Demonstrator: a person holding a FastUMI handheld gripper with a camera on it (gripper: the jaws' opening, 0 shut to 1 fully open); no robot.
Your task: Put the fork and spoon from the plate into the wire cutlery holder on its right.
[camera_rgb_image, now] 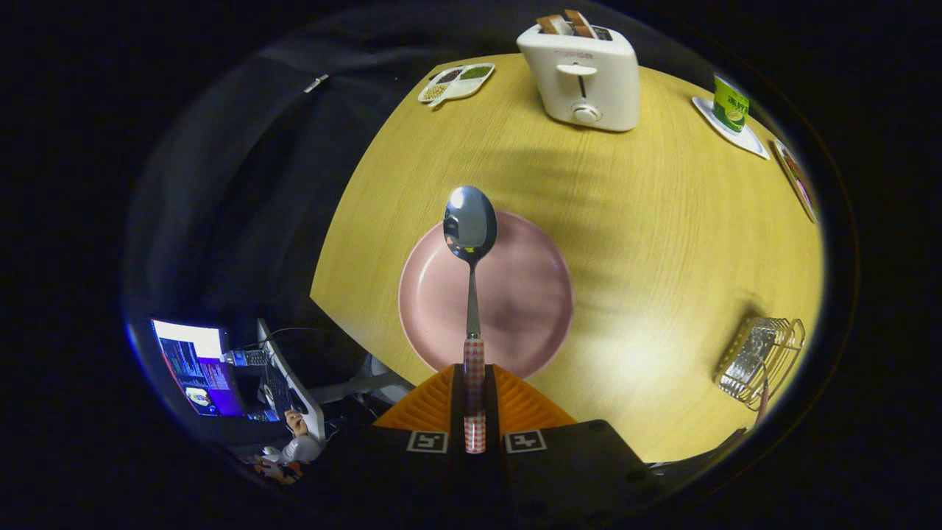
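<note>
The fingers [475, 412] clamp the spoon [471, 243] above the plate [530, 294]; next it likely travels right to the wire cutlery holder [758, 357].

The gripper [475, 412] has both fingers pressed on the checked-handled metal spoon [471, 280], handle between them, bowl pointing ahead. The spoon sits above the round pink plate [530, 294], which lies on the round pale wooden table [647, 243] just ahead of the fingers. Well right of the plate, near the table's edge, stands the wire cutlery holder [758, 357]. Beyond the plate, at the far side, stands the white two-slot toaster [581, 77], bread slices in its slots. Left of the toaster lies a small divided white dish [456, 82]. Right of the toaster, a green can [730, 105] stands on a white square saucer [751, 140]. A laptop [197, 366] sits below the table, left of the fingers.
</note>
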